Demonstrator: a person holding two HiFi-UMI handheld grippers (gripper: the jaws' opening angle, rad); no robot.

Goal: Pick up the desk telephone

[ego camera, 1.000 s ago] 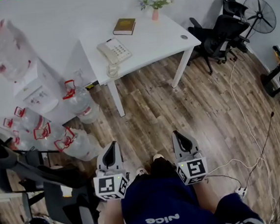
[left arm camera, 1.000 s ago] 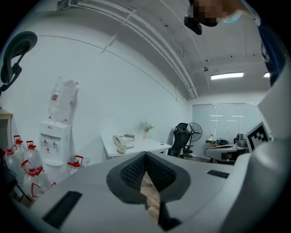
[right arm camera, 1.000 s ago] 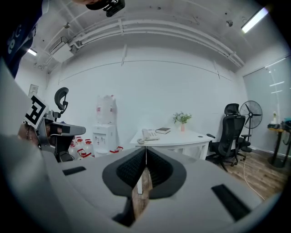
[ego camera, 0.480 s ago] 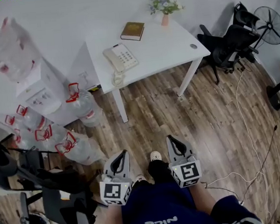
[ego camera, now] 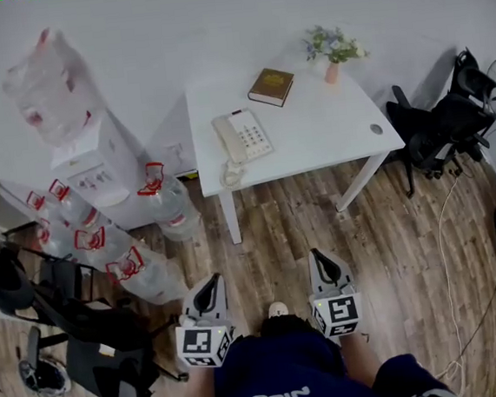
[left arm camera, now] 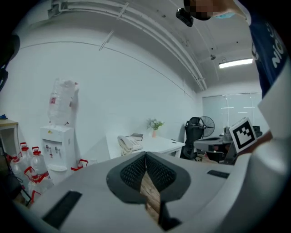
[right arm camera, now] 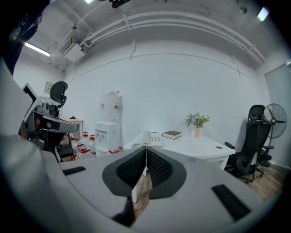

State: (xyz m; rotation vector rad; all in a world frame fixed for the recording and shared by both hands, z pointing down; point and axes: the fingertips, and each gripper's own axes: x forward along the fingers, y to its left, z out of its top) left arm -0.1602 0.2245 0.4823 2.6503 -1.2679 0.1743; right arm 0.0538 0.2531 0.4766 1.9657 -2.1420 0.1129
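White plastic, the desk telephone (ego camera: 244, 137) is sitting near the front left corner of the white table (ego camera: 329, 133), with its coiled cord (ego camera: 228, 177) curling at the edge. The left gripper (ego camera: 210, 282) and right gripper (ego camera: 323, 258) are hanging well short of it, each with its jaws pressed together on nothing. Arriving with them closed is likely risking a shove off that near edge. The handset may be sliding free in any lift, and the cord may be snagging.
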